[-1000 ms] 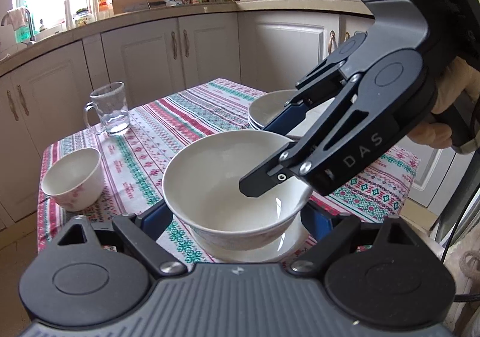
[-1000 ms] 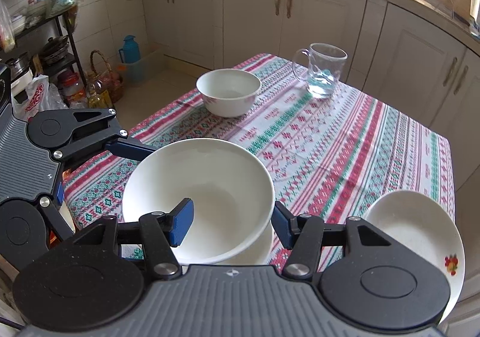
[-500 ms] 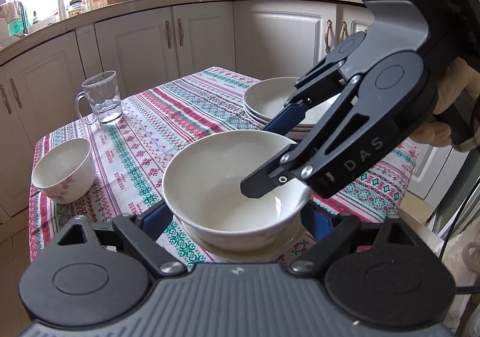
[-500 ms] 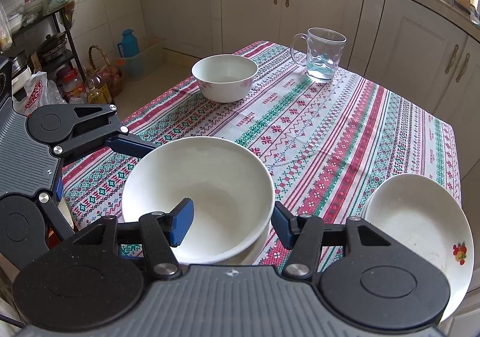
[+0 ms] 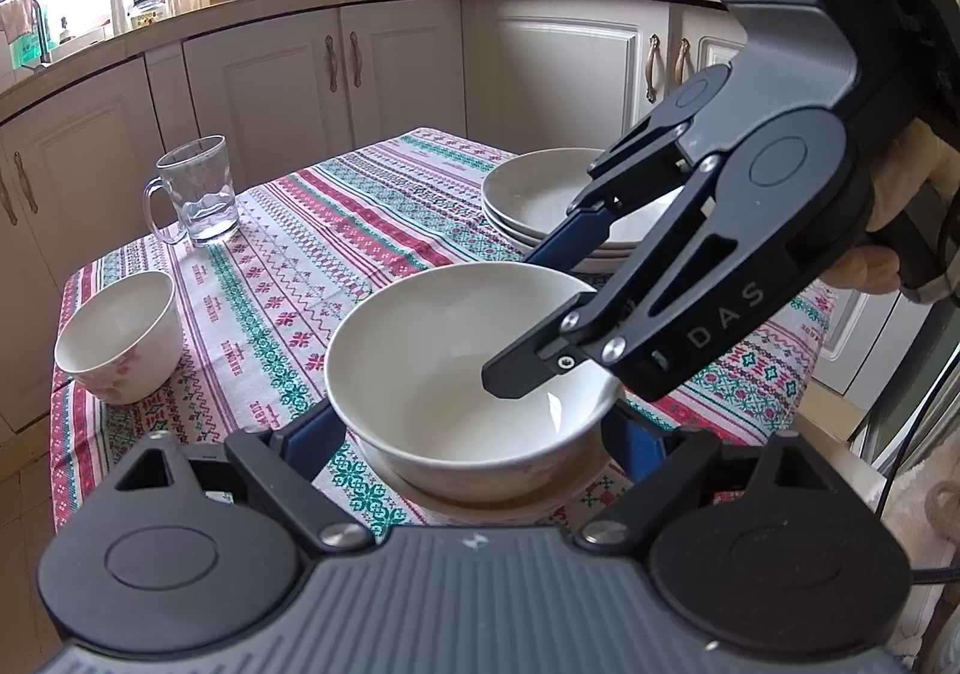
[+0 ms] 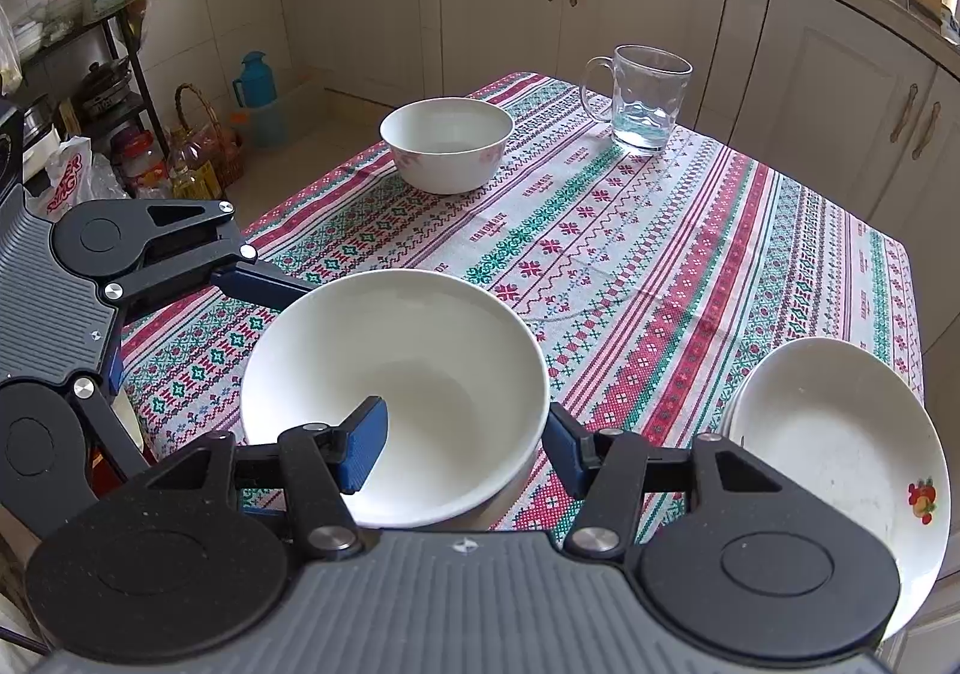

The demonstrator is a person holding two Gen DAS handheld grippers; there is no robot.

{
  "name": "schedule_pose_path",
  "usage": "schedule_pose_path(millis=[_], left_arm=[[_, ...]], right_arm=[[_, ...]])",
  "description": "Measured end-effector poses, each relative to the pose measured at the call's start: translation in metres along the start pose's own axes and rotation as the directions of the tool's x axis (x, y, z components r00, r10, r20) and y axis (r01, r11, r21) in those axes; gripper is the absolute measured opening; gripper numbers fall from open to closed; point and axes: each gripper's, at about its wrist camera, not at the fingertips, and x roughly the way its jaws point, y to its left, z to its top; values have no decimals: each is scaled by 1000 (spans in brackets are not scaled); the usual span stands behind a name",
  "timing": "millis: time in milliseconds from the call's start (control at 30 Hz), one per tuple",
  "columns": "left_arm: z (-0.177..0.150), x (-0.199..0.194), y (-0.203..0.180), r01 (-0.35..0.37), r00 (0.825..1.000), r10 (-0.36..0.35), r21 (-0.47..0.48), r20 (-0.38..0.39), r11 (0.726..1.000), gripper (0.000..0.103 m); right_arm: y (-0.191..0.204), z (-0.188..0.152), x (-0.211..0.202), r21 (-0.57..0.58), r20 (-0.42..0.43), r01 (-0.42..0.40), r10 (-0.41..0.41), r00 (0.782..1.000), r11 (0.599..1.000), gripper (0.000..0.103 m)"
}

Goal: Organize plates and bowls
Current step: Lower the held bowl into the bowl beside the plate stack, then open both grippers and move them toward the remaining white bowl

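A large white bowl (image 5: 456, 368) (image 6: 396, 380) sits on a plate (image 5: 498, 500) near the table's front edge. My left gripper (image 5: 474, 434) is open, its fingers either side of the bowl's base. My right gripper (image 6: 462, 446) (image 5: 540, 314) is open, one finger inside the bowl, the other outside its rim. A small white bowl with pink flowers (image 5: 120, 335) (image 6: 447, 143) stands apart. A stack of white plates (image 5: 558, 206) (image 6: 840, 446) lies beside the large bowl.
A glass mug (image 5: 195, 191) (image 6: 642, 98) with a little water stands at the table's far side. The striped tablecloth (image 6: 660, 254) covers the table. White cabinets surround it; bottles and a basket sit on the floor (image 6: 198, 146).
Both views have pulled up and back a little. The large bowl stays on its plate between both grippers' fingers. The jaws stand the same.
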Motion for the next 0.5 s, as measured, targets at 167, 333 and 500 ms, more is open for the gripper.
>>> schedule_pose_path(millis=[167,333,500], left_arm=[[0,1,1,4,1000,-4,-1,0,1000,92],[0,3,3,19,1000,-19,-12,-6,1000,93],[-1,4,4,29,1000,-29,-24,-10,999,95]], right_arm=[[0,0,0,-3,-1,4,-4,1000,1000,62],[-2,-1,2,-1,-5,4,-4,1000,1000,62],[-2,-2,3,1,-3,5,-5,1000,1000,63]])
